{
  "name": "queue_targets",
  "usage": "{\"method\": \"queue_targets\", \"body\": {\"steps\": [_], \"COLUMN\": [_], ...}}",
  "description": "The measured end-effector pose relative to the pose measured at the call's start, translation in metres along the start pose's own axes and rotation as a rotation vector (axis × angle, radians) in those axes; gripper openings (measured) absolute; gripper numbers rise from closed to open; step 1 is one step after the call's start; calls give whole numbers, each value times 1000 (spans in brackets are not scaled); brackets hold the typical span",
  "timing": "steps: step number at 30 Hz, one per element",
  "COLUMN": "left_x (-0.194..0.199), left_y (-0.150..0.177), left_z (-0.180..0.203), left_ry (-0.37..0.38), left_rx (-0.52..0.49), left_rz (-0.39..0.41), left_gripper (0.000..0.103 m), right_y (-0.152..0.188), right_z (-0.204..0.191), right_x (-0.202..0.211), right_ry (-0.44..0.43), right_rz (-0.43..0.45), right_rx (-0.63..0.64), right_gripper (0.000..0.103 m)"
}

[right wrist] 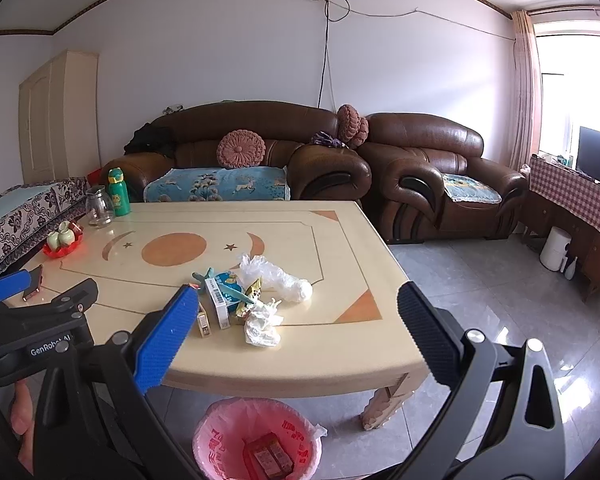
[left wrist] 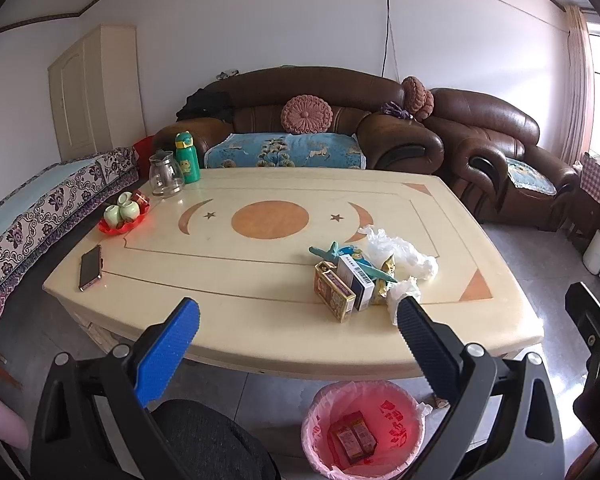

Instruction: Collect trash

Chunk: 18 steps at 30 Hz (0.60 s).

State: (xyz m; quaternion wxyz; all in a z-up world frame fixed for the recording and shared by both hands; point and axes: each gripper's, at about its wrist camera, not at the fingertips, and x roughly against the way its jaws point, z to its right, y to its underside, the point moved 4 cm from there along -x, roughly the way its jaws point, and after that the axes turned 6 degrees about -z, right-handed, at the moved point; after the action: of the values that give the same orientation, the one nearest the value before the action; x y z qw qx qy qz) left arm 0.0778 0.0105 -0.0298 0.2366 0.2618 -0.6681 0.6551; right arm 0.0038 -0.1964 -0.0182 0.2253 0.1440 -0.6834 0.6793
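Observation:
A pile of trash lies on the cream table [left wrist: 228,280], right of centre: a red-gold box [left wrist: 334,292], a white box [left wrist: 358,280], a teal wrapper [left wrist: 340,256], a clear plastic bag [left wrist: 400,252] and a crumpled tissue [left wrist: 402,292]. On the floor below the table's near edge stands a bin with a pink liner [left wrist: 320,412], with a red box [left wrist: 354,440] inside. My left gripper [left wrist: 298,308] hovers open and empty in front of the table. My right gripper [right wrist: 298,296] is also open and empty, with the tissue [right wrist: 262,324] and the white box [right wrist: 218,304] ahead of it.
At the table's left are a phone [left wrist: 90,268], a red tray of green cups [left wrist: 124,216], a glass pot [left wrist: 165,174] and a green bottle [left wrist: 187,158]. Behind stand a brown sofa [left wrist: 300,120] and an armchair [left wrist: 500,152]. A knee in dark fabric [left wrist: 204,440] is below.

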Motion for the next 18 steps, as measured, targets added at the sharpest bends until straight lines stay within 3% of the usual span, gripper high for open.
{"method": "queue_targets", "body": {"steps": [18], "left_x": [-45], "left_y": [-13], "left_z": [2], "left_ry": [-12], "left_rx": [-6], "left_rz": [-55], "left_gripper": [97], "right_y": [-7], "right_z": [-3], "right_x": [-42], "right_ry": [-7], "right_rz": [-47], "right_rx": [10], "right_gripper": [97]}}
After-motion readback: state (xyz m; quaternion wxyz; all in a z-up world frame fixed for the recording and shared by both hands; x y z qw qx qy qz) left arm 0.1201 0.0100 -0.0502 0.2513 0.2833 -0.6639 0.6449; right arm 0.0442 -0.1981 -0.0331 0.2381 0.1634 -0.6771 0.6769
